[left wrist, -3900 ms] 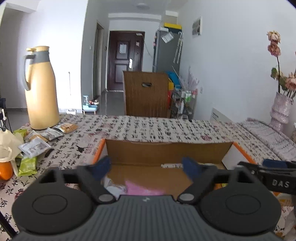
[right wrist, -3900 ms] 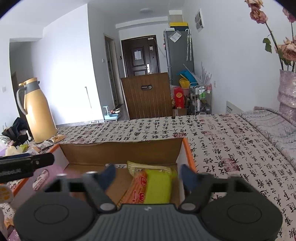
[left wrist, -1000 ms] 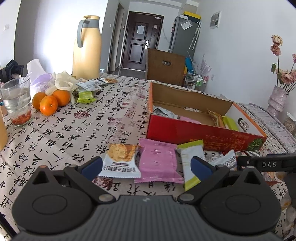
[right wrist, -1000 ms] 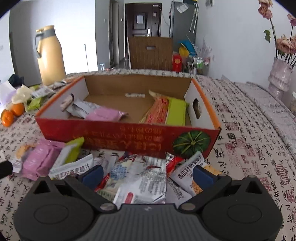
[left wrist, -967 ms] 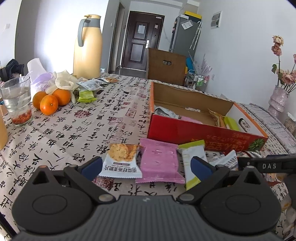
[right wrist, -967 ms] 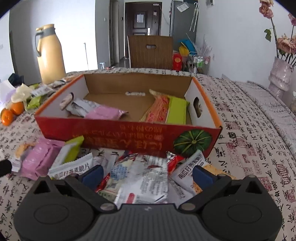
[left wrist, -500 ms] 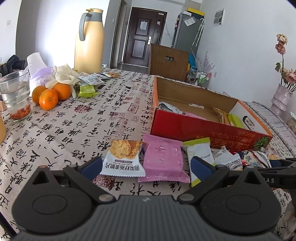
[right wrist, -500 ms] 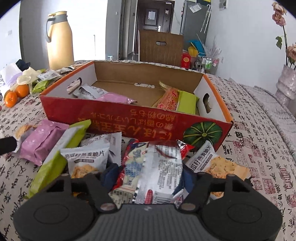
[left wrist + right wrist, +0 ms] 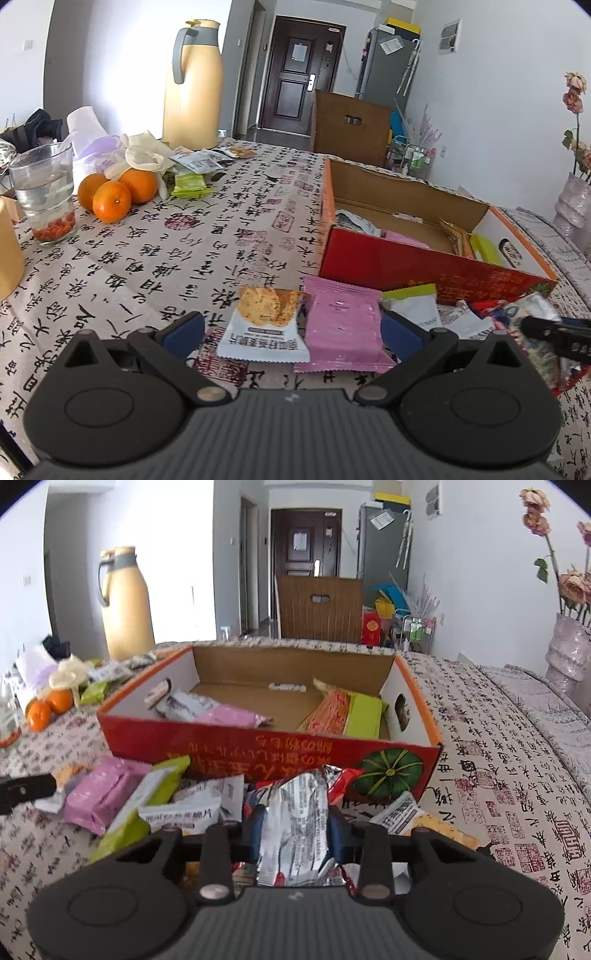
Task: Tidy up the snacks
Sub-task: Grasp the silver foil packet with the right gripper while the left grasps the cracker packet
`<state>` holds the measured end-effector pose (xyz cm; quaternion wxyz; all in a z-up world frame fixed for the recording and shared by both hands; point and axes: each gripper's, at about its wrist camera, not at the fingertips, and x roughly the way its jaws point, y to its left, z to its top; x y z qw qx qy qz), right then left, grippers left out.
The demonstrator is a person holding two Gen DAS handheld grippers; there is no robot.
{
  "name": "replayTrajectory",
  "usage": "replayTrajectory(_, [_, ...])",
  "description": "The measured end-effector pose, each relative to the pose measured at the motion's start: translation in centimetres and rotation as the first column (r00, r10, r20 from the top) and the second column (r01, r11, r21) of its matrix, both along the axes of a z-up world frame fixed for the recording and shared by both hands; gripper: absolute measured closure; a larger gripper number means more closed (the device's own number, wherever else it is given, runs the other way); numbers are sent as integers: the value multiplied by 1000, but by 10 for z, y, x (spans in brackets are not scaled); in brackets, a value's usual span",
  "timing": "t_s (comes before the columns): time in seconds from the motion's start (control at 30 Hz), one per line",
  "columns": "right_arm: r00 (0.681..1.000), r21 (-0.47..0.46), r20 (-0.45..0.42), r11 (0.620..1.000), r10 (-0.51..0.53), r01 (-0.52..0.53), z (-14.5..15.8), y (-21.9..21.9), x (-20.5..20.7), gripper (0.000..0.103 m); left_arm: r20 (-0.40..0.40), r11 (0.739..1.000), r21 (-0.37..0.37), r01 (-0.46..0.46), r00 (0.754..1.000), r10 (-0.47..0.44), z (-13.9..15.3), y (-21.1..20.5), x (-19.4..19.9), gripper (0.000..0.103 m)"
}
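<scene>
Covering nearly everything in both views, the bench [image 9: 155, 236] wears a cloth printed with black calligraphy and red seals. Next in size is the red cardboard box [image 9: 258, 746], open-topped, at twelve o'clock from the right gripper [image 9: 291, 829] and at two o'clock from the left gripper [image 9: 291, 328]. Inside it lie a silver packet, a pink one, an orange one and a green one (the orange and green sit side by side at the right end). A tall yellow thermos jug [image 9: 194, 85] stands at the far edge, at eleven o'clock in the left wrist view, with three oranges [image 9: 114, 192] and a glass of water [image 9: 46, 192] at ten o'clock.

A loose heap of snack packets lies on the cloth against the near wall of the box. The right gripper's fingers have just been closing and now pinch a silver foil snack packet [image 9: 295, 812], which stands up between them in front of the box. At ten o'clock from it lie a white-and-green packet [image 9: 147, 808] and a pink packet [image 9: 105, 794]. The left gripper's fingers stand wide apart, gripping nothing; ahead of them lie a cracker packet [image 9: 266, 325] and that pink packet [image 9: 343, 325], touching each other.
</scene>
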<state>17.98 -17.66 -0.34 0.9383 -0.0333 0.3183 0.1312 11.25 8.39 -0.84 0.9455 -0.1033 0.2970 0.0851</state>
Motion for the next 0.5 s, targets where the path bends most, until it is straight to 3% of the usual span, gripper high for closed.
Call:
replayTrajectory(0.33, [997,57,70,998,-42,38,19,-26,-11,71,-84,994,-13,-105,991,103,-13,29,19,0])
replayTrajectory(0.5, [993,69,80,995,-82,76,21,-40,-15,71,-114,994,-17,-106,988,103,-19,35,28,1])
